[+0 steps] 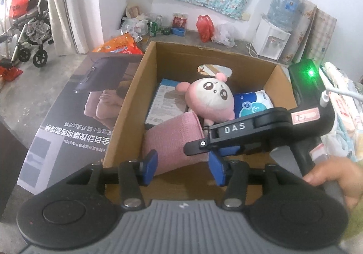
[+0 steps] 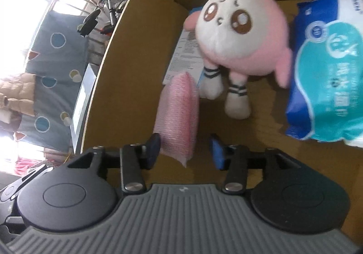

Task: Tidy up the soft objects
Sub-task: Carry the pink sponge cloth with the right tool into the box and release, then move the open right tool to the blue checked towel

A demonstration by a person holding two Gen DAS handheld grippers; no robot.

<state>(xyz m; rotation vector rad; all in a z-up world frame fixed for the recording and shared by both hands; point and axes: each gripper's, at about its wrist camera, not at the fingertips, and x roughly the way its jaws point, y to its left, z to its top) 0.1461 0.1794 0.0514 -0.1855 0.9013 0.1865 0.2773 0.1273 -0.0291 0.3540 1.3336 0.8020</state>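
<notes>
An open cardboard box holds a pink rolled towel, a pink and white plush doll and a blue tissue pack. My left gripper hovers at the box's near rim, open, with the towel's end below and between its blue pads. The black body of the right gripper reaches into the box from the right. In the right wrist view, my right gripper is open over the towel; the towel touches the left pad and stands clear of the right one. The doll and the tissue pack lie beyond.
A flat white and blue packet lies under the doll. A printed carton panel lies left of the box. A wheelchair, a red bag and a water dispenser stand behind. A hand grips the right handle.
</notes>
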